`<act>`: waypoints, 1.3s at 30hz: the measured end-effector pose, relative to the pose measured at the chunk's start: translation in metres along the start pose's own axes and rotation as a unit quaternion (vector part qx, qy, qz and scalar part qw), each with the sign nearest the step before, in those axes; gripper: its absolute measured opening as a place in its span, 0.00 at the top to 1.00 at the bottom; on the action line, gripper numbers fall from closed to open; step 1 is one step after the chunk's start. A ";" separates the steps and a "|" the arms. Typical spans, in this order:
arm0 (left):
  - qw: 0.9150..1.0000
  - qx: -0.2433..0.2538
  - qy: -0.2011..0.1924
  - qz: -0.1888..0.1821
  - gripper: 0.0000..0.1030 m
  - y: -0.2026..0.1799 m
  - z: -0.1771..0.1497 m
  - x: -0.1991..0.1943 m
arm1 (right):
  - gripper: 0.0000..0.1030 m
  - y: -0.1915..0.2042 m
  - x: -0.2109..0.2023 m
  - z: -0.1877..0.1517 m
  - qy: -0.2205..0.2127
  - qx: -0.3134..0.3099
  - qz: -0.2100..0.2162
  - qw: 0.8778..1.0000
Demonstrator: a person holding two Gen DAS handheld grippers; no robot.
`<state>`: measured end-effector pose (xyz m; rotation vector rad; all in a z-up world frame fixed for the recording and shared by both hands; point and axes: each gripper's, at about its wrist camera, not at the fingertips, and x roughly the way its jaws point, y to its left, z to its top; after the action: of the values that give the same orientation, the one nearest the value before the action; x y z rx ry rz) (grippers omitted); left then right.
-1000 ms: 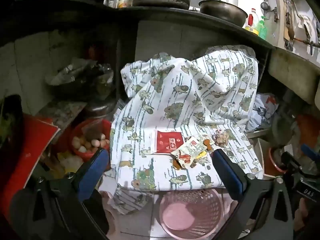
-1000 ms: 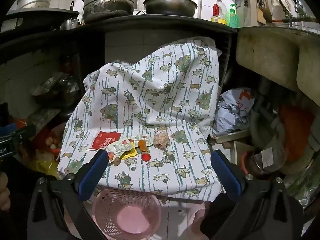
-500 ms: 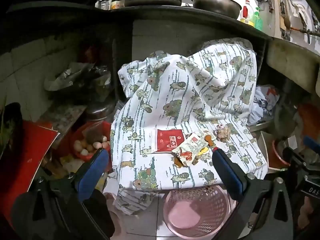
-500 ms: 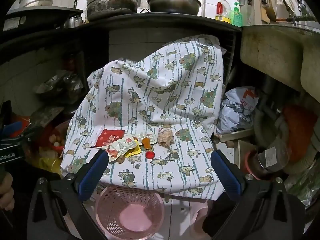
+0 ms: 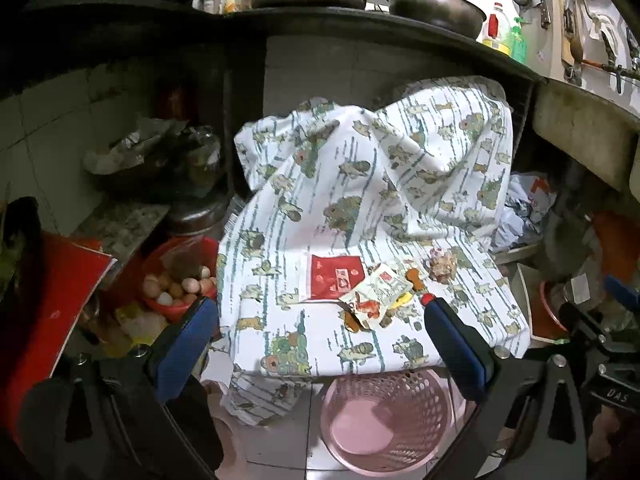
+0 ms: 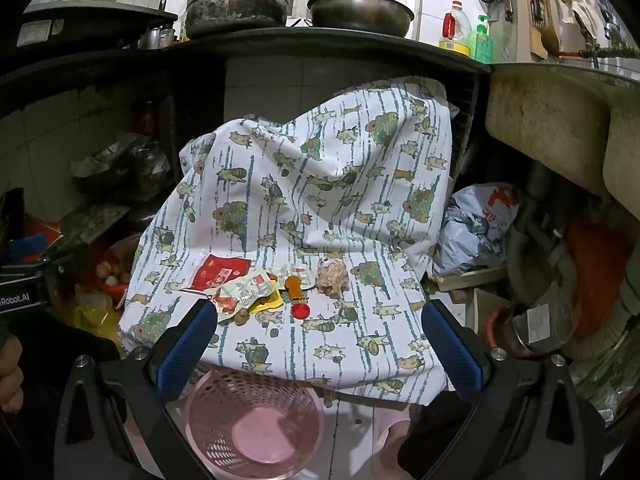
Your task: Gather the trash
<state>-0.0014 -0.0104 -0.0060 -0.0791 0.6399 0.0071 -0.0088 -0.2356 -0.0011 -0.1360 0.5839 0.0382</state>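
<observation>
Under the dark counter, our patterned cloth [image 6: 320,200] now sits closer than a second ago. Trash pile [image 6: 256,286] lies at 12 o'clock, pink basket [image 6: 256,428] at 6. Left gripper [image 5: 320,344] and right gripper [image 6: 320,340] stay spread wide, empty.

White lettering "Robot.AI" showing, cut off at the frame edge, on the left gripper [image 6: 24,292] body in the right wrist view, letters "DAS" showing on the right gripper [image 5: 616,394] body in the left wrist view, print on the wrappers staying unreadable
</observation>
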 end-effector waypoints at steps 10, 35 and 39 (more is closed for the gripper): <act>1.000 -0.005 -0.009 0.001 0.00 0.004 -0.002 -0.007 | 0.00 0.003 0.000 0.001 -0.007 -0.014 -0.007 1.000; 0.999 0.024 -0.036 0.023 0.00 -0.008 0.002 -0.014 | 0.00 0.000 -0.008 0.000 -0.022 -0.020 -0.015 0.999; 0.999 0.013 -0.033 0.020 0.00 -0.005 0.004 -0.013 | 0.00 0.000 -0.009 0.001 -0.025 -0.026 -0.017 0.999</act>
<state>-0.0090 -0.0147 0.0052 -0.0397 0.5763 0.0399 -0.0162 -0.2358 0.0046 -0.1958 0.5317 0.0236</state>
